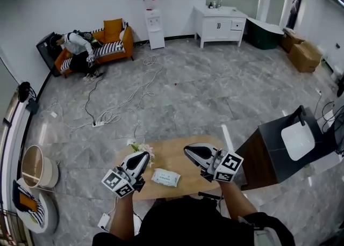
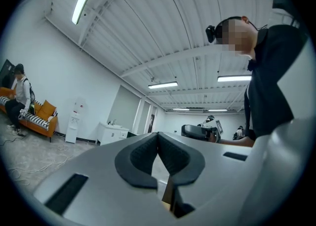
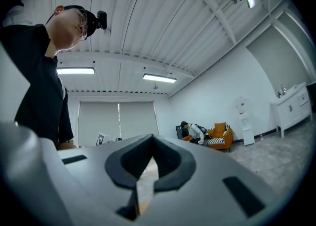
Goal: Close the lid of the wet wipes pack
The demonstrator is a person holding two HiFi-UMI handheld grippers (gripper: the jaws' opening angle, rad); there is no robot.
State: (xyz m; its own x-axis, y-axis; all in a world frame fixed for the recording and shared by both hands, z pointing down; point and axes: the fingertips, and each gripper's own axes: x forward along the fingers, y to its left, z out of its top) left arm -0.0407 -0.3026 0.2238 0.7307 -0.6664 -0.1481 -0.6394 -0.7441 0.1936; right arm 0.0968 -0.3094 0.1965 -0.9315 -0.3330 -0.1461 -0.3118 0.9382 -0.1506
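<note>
In the head view the wet wipes pack (image 1: 165, 177), white with pale print, lies flat near the front edge of a small wooden table (image 1: 173, 156). Whether its lid is up or down is too small to tell. My left gripper (image 1: 144, 156) hovers just left of the pack and my right gripper (image 1: 187, 150) just right of and beyond it, both tilted up. In the left gripper view the left gripper (image 2: 158, 134) has its jaw tips meeting, with nothing between them. The right gripper (image 3: 151, 136) in its own view is likewise shut and empty. Neither gripper view shows the pack.
A small bunch of flowers (image 1: 141, 147) lies at the table's left far corner. A dark cabinet (image 1: 269, 148) with a white tray (image 1: 298, 139) stands close on the right. Cables (image 1: 123, 102) trail over the floor beyond. A person sits on an orange sofa (image 1: 110, 41) at the far wall.
</note>
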